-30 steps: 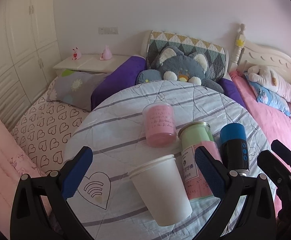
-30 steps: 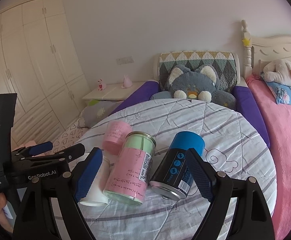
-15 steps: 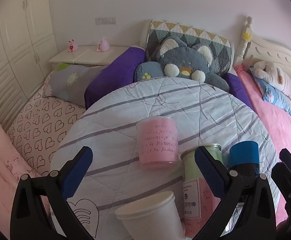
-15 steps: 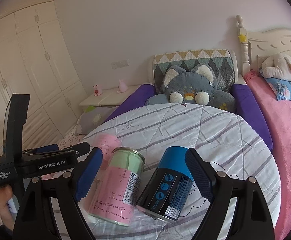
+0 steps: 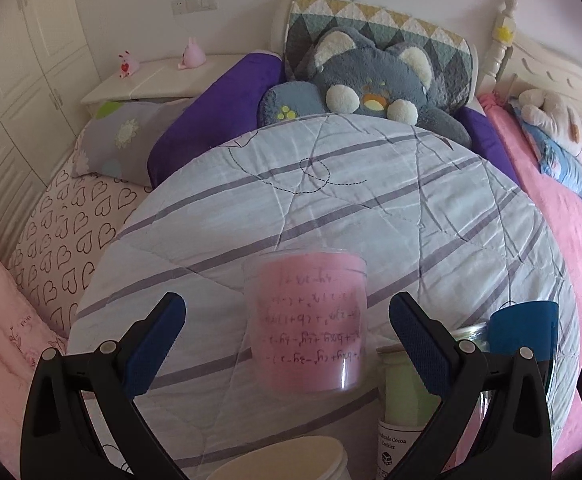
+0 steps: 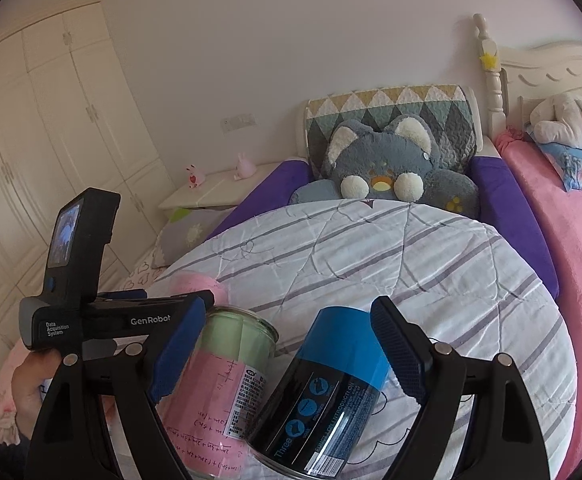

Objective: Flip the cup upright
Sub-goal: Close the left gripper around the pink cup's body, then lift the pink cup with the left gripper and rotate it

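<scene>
A clear plastic cup with pink paper inside (image 5: 306,320) stands upside down on the round striped table (image 5: 331,200). My left gripper (image 5: 287,340) is open and empty, its blue pads on either side of the pink cup, not touching it. A white paper cup (image 5: 283,462) shows only as a rim at the bottom edge. My right gripper (image 6: 287,360) is open and empty, with the blue-and-black can (image 6: 331,392) between its fingers. The pink cup (image 6: 199,286) is mostly hidden behind the left gripper body (image 6: 103,320) in the right wrist view.
A green-and-pink jar (image 6: 227,384) stands beside the blue can; both show at the right in the left wrist view, the jar (image 5: 405,392) and the can (image 5: 525,332). A grey plush cat (image 5: 371,80) and purple cushion (image 5: 219,112) lie behind the table. A pink bed (image 6: 579,260) is at right.
Both grippers have moved forward and lower. The pink cup now sits between the left pads; the white paper cup has slid out to the bottom edge. The blue can looms larger in the right view.
</scene>
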Demonstrator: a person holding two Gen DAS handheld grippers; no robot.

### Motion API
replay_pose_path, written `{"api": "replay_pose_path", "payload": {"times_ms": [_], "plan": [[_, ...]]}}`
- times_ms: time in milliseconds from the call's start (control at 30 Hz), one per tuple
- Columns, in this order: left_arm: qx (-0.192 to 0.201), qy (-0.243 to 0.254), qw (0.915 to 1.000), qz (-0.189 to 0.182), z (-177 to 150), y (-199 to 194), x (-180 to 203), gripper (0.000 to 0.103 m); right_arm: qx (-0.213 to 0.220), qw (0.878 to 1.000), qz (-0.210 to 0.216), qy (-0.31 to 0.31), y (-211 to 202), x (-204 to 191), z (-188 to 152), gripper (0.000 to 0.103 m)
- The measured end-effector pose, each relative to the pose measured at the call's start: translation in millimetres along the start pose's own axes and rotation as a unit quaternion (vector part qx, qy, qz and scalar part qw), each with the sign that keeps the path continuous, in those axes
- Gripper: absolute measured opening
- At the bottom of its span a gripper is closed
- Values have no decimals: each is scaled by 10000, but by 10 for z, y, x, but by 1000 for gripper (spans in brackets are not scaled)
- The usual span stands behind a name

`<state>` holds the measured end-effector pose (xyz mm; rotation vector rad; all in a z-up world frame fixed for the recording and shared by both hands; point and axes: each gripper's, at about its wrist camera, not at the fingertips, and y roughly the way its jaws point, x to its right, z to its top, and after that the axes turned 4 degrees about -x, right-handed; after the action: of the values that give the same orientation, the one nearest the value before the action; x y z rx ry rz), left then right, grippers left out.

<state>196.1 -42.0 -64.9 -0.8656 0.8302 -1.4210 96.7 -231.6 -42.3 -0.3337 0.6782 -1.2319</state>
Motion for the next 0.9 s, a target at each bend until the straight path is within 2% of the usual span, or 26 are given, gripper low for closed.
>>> {"api": "replay_pose_path", "payload": {"times_ms": [67, 133, 200, 233, 300, 467, 700, 900], "plan": [[-107, -41, 9999, -98, 17, 37, -20, 103, -27, 10000, 11, 14, 25, 16, -2, 86], [-193, -71, 9997, -155, 20, 67, -28, 98, -44, 10000, 22, 30, 44, 36, -5, 86], [-256, -14, 9995, -172, 7, 97, -33, 81, -63, 10000, 31, 52, 58, 42, -13, 86], [-316, 21, 9993, -214, 10, 120, -26, 79, -72, 10000, 37, 53, 61, 45, -15, 86], [-457, 55, 9984, -336, -6, 154, -15, 67, -105, 9999, 27, 53, 67, 45, -24, 86], [-358, 37, 9988, -338, -33, 96, -14, 67, -114, 9999, 30, 62, 47, 41, -37, 86], [125, -280, 9988, -387, -37, -195, -139, 66, -75, 9999, 9, 101, -44, 53, -51, 86], [361, -354, 9969, -606, -113, -498, -142, 66, 39, 10000, -21, 63, -226, 19, -74, 86]]}}
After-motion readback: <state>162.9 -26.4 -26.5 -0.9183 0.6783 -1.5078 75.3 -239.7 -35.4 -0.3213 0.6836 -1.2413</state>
